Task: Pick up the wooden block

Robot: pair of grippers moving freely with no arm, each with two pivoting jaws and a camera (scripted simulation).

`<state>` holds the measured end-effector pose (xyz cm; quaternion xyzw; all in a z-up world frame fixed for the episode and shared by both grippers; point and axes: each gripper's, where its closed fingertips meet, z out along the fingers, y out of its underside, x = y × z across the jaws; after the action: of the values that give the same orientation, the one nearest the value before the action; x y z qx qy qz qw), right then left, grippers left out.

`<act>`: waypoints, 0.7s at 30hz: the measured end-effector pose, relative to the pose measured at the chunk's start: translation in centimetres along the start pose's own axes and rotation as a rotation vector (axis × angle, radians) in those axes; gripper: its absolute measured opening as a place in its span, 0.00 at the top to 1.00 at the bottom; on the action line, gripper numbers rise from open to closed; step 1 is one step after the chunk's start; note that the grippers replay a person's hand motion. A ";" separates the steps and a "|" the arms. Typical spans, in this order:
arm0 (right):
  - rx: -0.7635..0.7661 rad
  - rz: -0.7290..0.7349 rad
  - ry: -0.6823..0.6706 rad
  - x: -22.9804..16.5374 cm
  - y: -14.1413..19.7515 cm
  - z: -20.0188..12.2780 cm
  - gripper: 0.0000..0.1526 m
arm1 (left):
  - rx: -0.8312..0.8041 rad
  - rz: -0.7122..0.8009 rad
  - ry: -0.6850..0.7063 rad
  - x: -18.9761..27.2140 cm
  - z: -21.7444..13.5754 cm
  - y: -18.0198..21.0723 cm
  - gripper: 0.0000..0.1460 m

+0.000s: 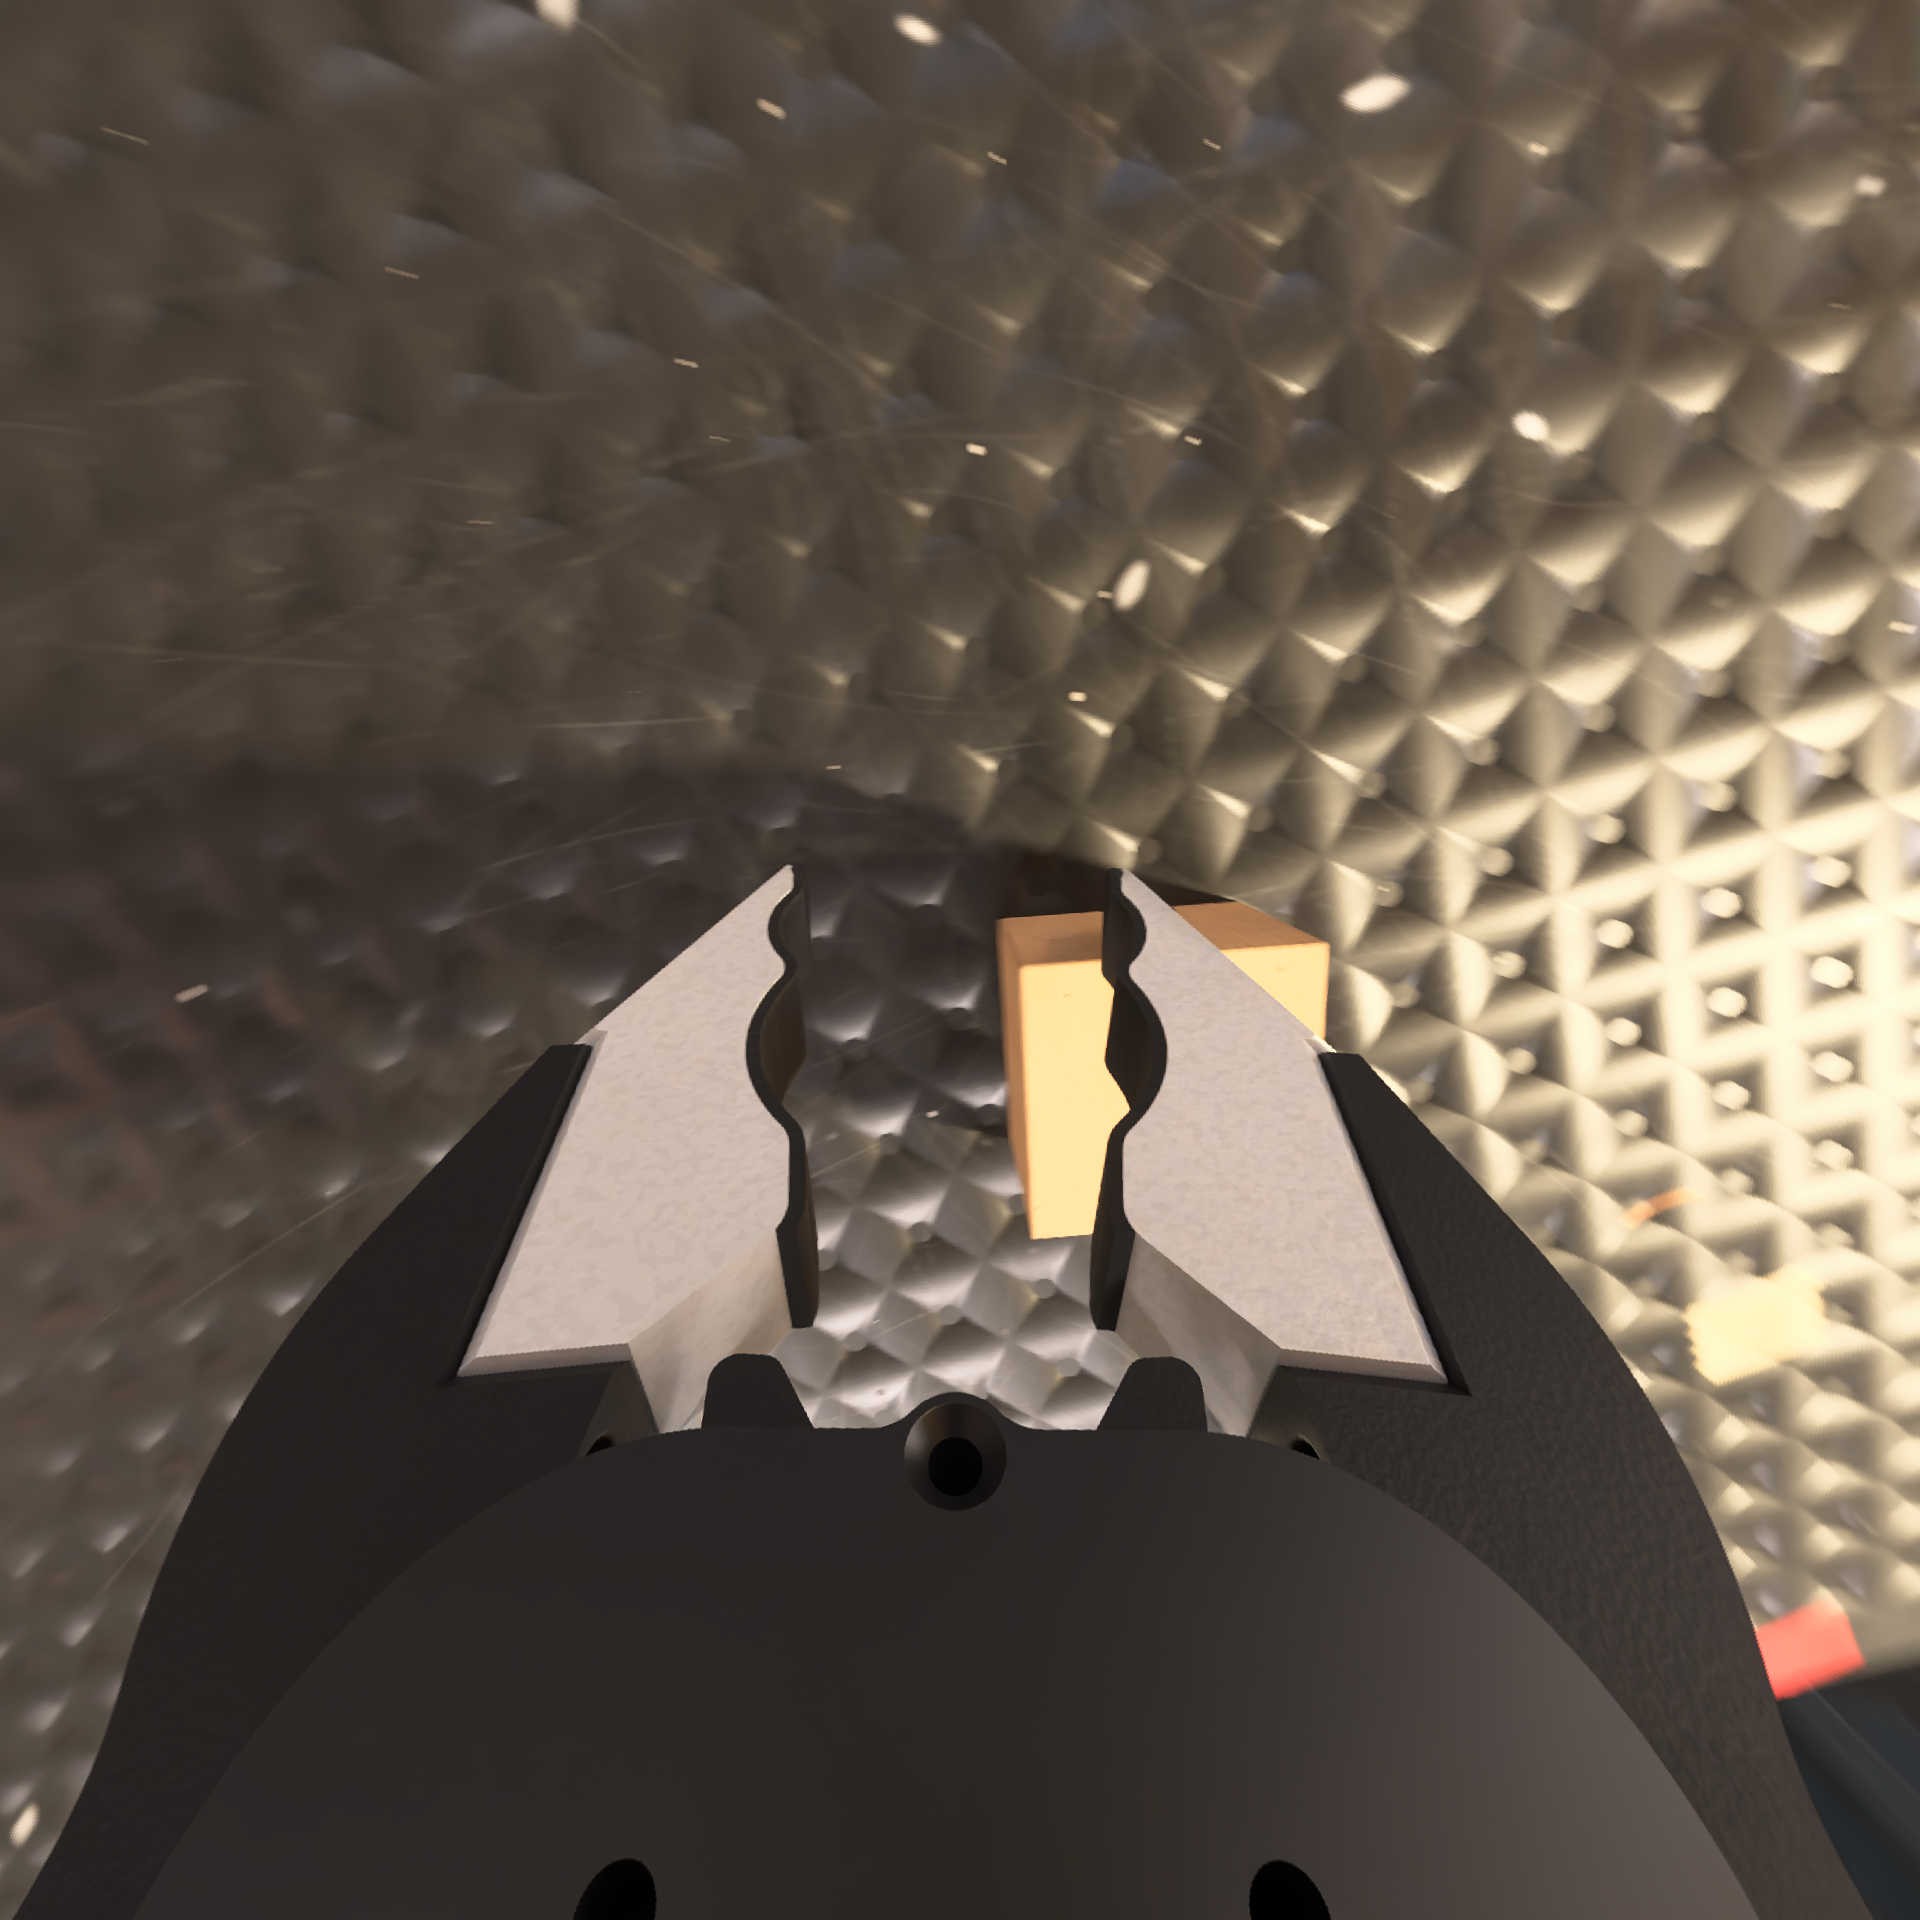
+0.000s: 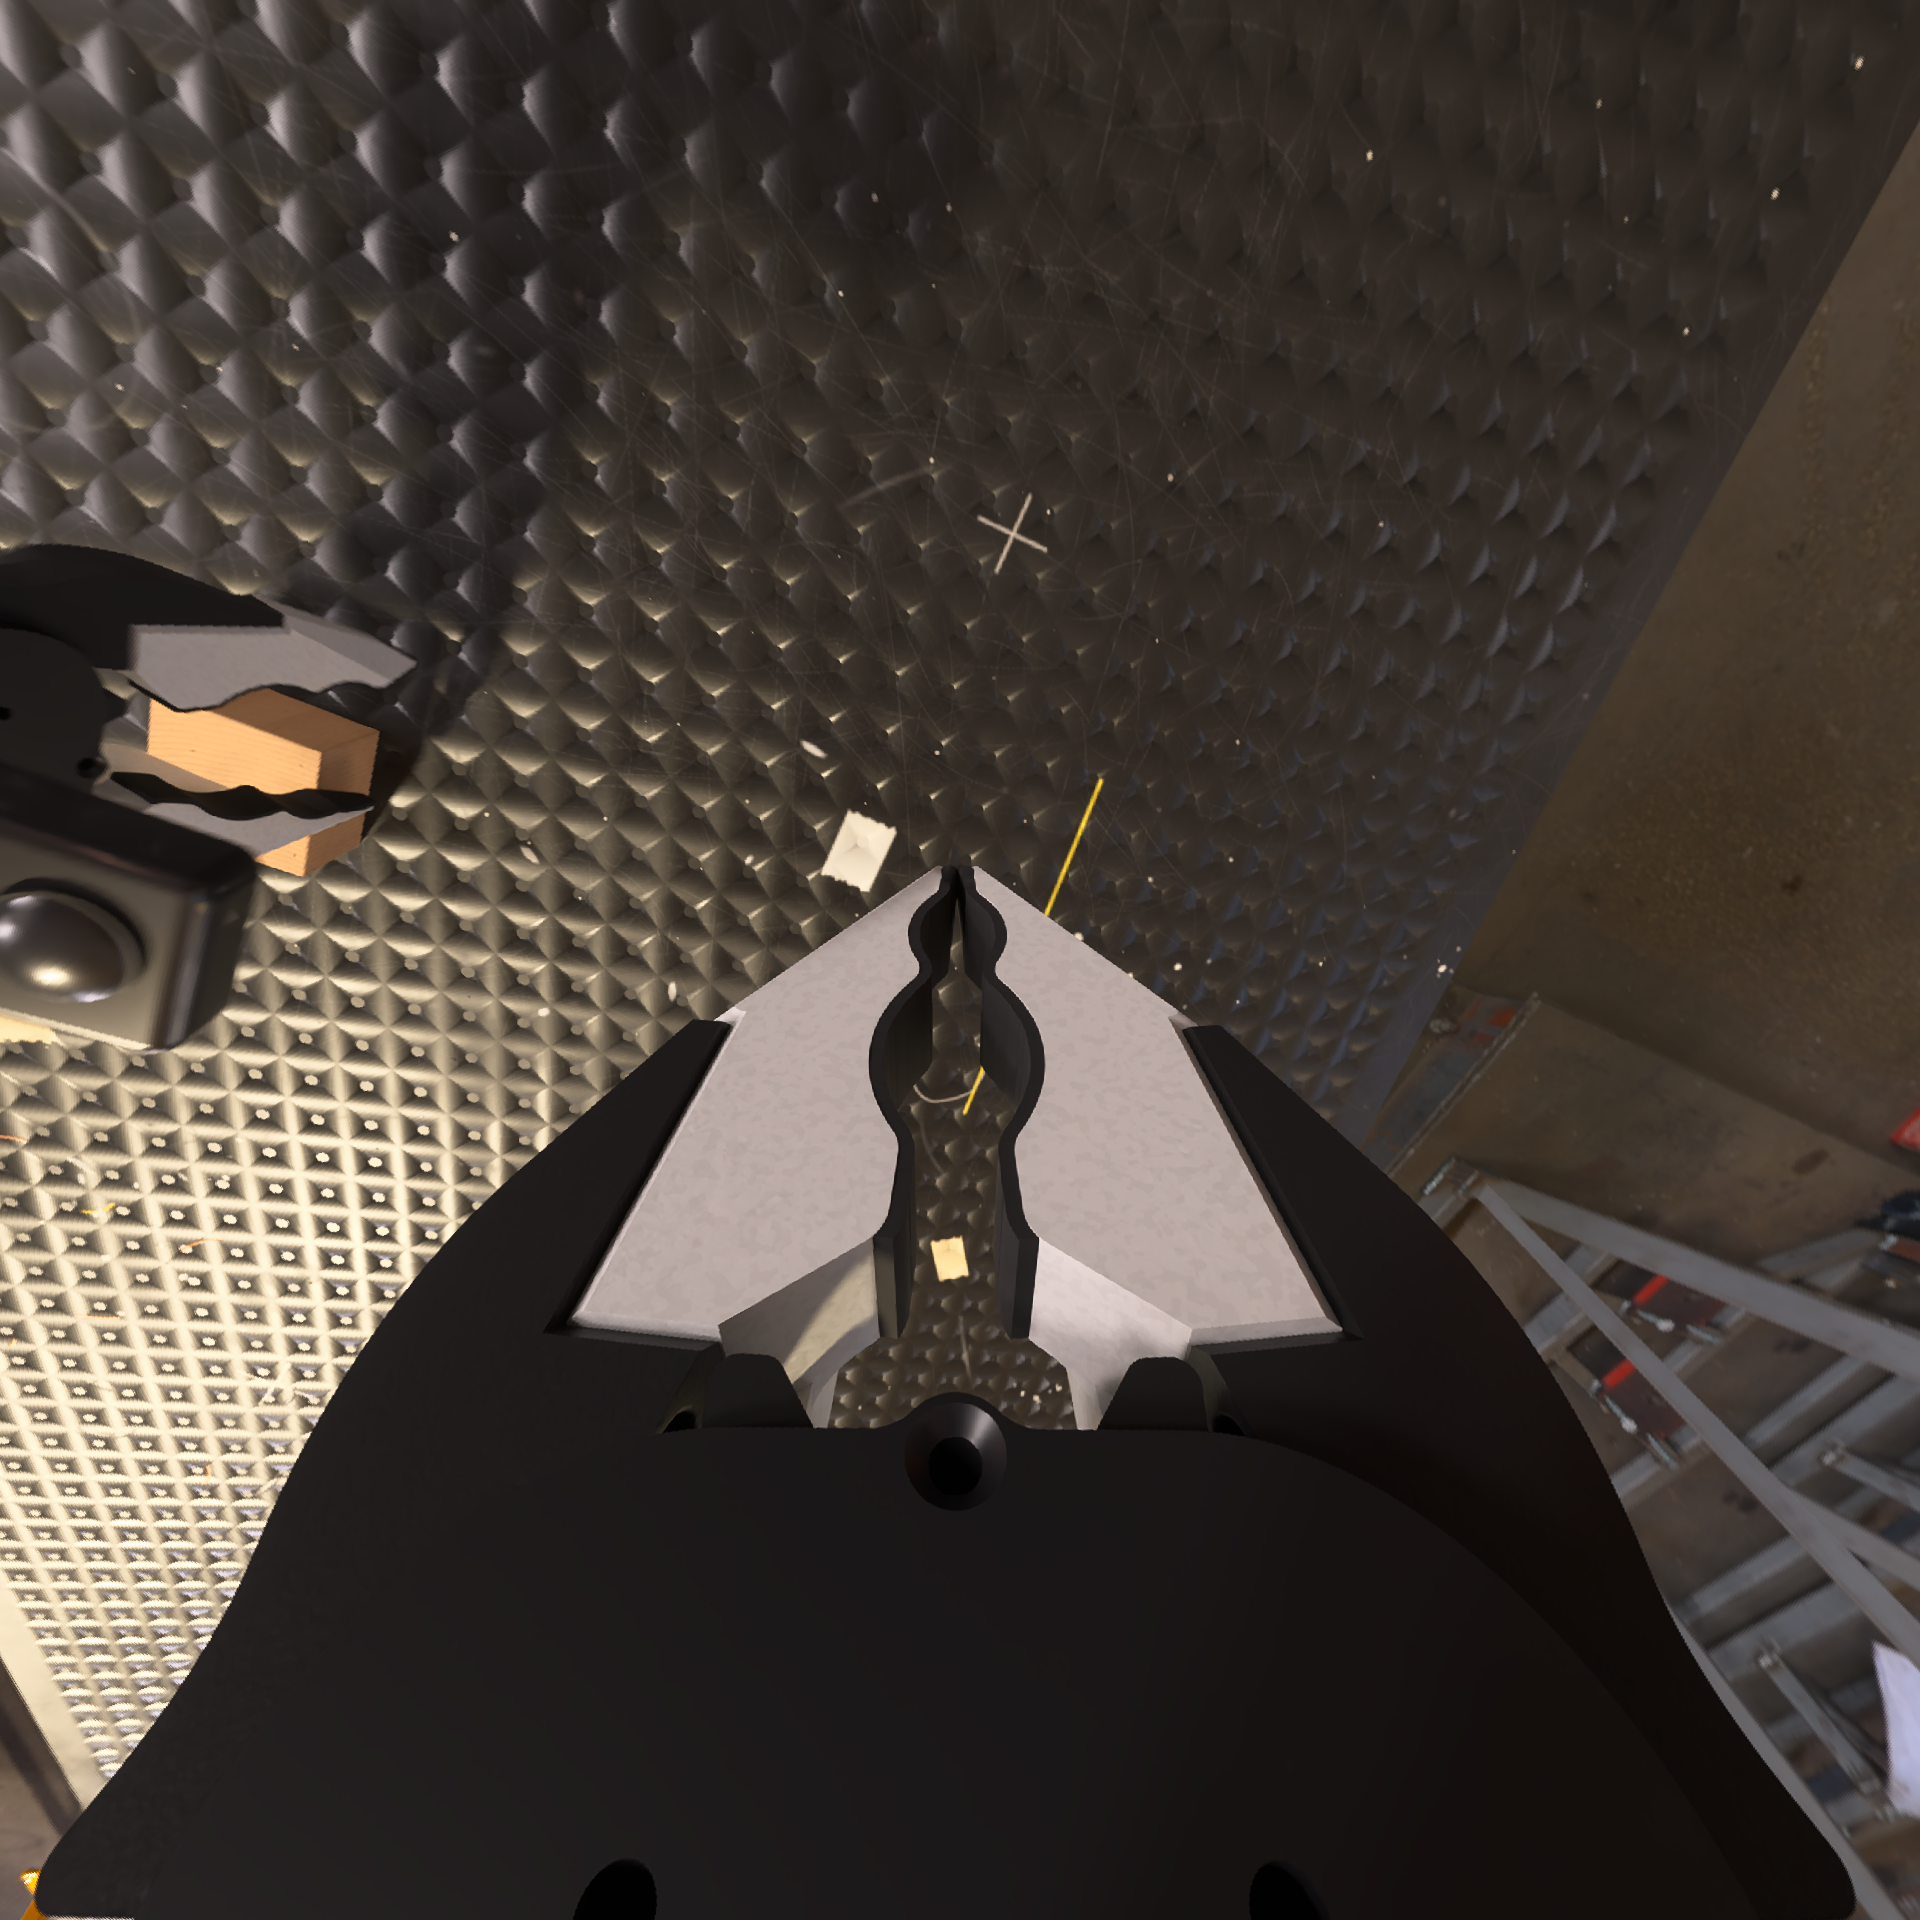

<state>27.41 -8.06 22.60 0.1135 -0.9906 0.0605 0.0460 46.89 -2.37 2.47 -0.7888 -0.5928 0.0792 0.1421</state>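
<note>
– Between the fingers of the left gripper, in the left wrist view, a wide gap is seen and nothing is held. How should the grasp be made?

– The block is found right of the gap's middle, standing on the table, with the right finger drawn across it. The gripper should be shifted right until the block is centred, and the jaws should be closed only then, squarely on two flat faces. If they are closed off-centre, the block may be pushed or turned.

– What is hidden in that view?

– The block's right part is covered by the finger, and its foot is cut off behind the pad. Whether any pad is touched cannot be told.

– And from the right wrist view?

– The right gripper is seen closed, tips together, with nothing held; it should be kept well apart. Far left, the left gripper is shown side-on with the block lying between its fingers.

– Is contact shown there?

– It cannot be made out: the near finger is laid over the block's lower edge, and the gripper's body is cropped at the left border.
</note>
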 end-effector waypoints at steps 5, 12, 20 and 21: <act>0.082 -0.020 -0.025 0.0 0.0 0.0 1.00 | 0.294 0.015 -0.081 0.3 -5.0 -1.1 0.45; 0.212 0.005 -0.057 0.0 0.1 0.1 1.00 | 0.603 0.015 -0.014 3.5 -7.3 1.8 0.31; 0.222 -0.007 -0.013 0.0 0.1 0.0 1.00 | 0.430 0.010 -0.001 4.0 -1.2 4.2 0.33; 0.218 -0.008 -0.009 0.0 0.1 0.0 1.00 | 0.414 -0.004 -0.007 3.9 -0.7 4.3 0.33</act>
<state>27.36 -7.97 22.56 0.1219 -0.9779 0.1672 0.0289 52.10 0.19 1.93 -0.7413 -0.5659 0.2017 0.2993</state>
